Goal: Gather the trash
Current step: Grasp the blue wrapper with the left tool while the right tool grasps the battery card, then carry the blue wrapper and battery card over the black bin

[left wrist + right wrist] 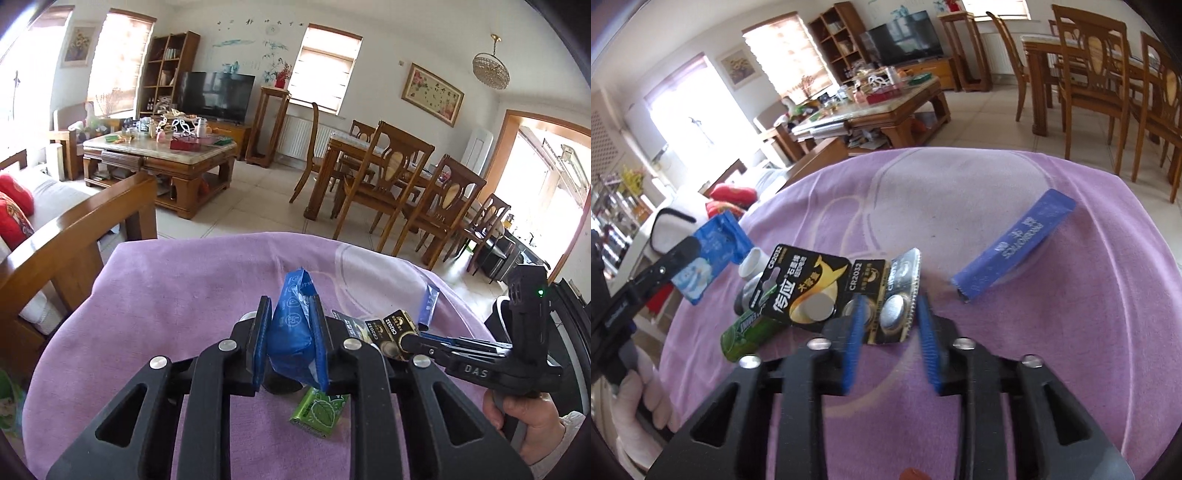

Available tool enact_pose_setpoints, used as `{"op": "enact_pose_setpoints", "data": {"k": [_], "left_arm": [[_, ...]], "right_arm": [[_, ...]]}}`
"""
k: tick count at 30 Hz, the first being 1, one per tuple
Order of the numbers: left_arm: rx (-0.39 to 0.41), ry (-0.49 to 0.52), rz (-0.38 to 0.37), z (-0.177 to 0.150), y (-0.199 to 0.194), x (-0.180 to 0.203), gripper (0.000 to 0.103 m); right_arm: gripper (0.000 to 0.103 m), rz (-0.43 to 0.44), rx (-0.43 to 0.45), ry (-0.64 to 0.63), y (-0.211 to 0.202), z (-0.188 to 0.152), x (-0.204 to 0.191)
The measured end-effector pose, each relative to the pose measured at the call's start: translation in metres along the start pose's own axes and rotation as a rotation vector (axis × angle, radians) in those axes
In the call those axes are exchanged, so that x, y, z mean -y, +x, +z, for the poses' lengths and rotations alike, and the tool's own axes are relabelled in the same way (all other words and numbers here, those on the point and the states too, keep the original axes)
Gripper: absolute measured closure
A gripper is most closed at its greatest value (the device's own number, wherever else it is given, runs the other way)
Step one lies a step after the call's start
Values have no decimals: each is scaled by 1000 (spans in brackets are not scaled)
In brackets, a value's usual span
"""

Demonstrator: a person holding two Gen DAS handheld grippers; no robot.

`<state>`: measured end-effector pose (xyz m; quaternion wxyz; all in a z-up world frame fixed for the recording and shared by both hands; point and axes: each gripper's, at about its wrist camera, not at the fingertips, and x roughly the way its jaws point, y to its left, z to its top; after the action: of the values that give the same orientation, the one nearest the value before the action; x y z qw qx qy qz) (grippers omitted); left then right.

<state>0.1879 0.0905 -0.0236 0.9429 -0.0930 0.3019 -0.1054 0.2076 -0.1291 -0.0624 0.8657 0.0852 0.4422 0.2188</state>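
My left gripper (290,314) is shut on a crumpled blue wrapper (291,325) and holds it above the purple cloth (166,302). In the right wrist view the left gripper (698,245) comes in from the left with that blue wrapper (709,254). My right gripper (892,308) is open, its jaws on either side of a black-and-gold CR2032 battery card (812,288). The card also shows in the left wrist view (384,328) at the tip of the right gripper (404,341). A green gum pack (317,410) lies under the left gripper.
A flat blue sachet (1015,251) lies on the cloth to the right. A white cap (755,262) sits behind the battery card. A wooden sofa arm (70,236) stands left, a cluttered coffee table (159,155) beyond, dining chairs (399,184) on the right.
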Motion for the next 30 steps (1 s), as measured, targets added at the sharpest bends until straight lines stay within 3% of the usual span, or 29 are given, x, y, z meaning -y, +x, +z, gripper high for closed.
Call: {"op": "enact_pose_setpoints", "data": {"k": [2,6,14,19,30], "left_arm": [[1,1,-3,0,0,0,82],[7,-5,-6,0,-2,-1,82],[45,4,-37,-1,-7,3,82],[20,-25,-69,0,-9,5,82],[64,135,-198,-12,-46,115,82]], "right_arm": [[96,11,14,-15,-2,0,-4],[98,16,101,-66,-25,-2,-18],[98,-20,317,-130,-116,-17,-34],[98,-59,383,-132,-165,-27,-19],[97,-108,476,-46,-250,-64,49]]}}
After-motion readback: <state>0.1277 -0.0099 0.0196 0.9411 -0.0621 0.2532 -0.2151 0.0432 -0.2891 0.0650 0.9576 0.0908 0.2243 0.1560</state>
